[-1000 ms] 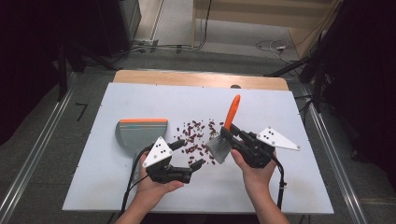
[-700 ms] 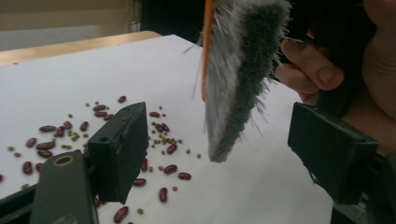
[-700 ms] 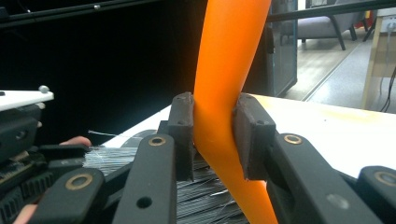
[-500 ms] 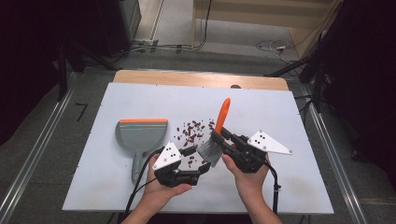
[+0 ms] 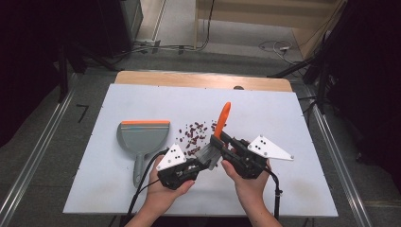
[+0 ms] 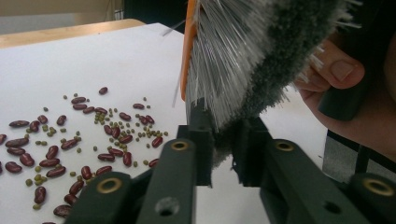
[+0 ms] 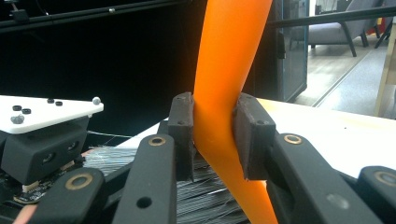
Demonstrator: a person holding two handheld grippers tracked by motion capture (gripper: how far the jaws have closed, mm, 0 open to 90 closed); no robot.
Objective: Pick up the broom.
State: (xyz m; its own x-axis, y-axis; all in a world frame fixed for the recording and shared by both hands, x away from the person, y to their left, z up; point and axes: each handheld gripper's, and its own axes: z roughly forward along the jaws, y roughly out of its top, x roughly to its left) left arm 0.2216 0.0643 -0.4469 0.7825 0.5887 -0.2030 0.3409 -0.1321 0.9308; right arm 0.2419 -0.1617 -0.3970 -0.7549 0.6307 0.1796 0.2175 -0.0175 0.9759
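Low centre of the high view: two forearms coming up from the bottom edge, hands side by side. Left gripper (image 5: 201, 164) aimed rightward, jaws just closed in, now pinching the grey bristle end of one brush (image 5: 211, 152); in the left gripper view, bristles (image 6: 243, 60) squeezed between the two black jaws, a thumb of the other hand at the right edge. Right gripper (image 5: 226, 140) angled up and left, clamped tight on the brush's orange handle (image 7: 224, 88), handle rising steeply toward frame centre. Brush thus lifted off the table (image 5: 293, 118), held at both ends, just below centre. Just beyond, at mid-frame: a loose scatter of beans (image 5: 194, 135), dark red ones and small green ones, too many to count. Left of those: one grey dustpan (image 5: 143, 138) with an orange lip, lying flat, handle pointing toward the bottom edge, untouched
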